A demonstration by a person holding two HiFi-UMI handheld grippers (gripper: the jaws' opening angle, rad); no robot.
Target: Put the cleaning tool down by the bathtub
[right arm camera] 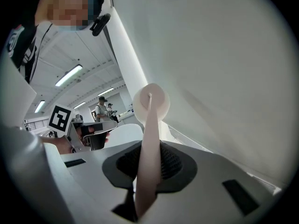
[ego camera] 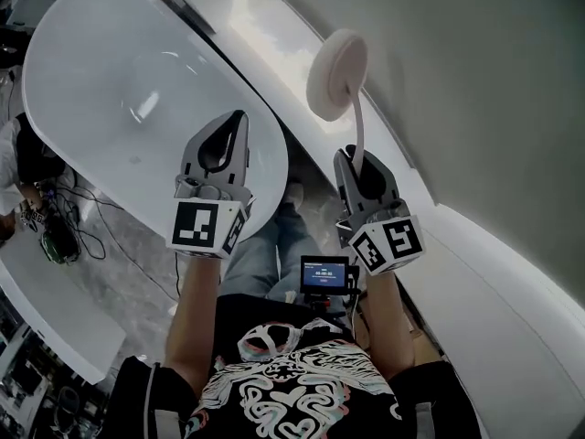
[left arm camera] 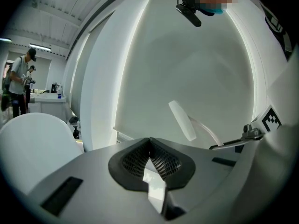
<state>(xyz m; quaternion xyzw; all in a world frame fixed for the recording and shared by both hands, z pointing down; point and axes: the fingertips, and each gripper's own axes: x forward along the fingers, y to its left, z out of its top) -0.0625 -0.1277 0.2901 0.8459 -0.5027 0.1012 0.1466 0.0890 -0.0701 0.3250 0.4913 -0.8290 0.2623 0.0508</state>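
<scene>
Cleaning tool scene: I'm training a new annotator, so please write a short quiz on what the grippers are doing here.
1. True or false: the left gripper holds the cleaning tool.
2. Multiple choice: the right gripper grips the tool by its
A. round head
B. handle
C. nothing, its jaws are empty
3. Fill in: the tool's pad is ___ in shape.

Key: 1 false; 2 B; 3 round.
</scene>
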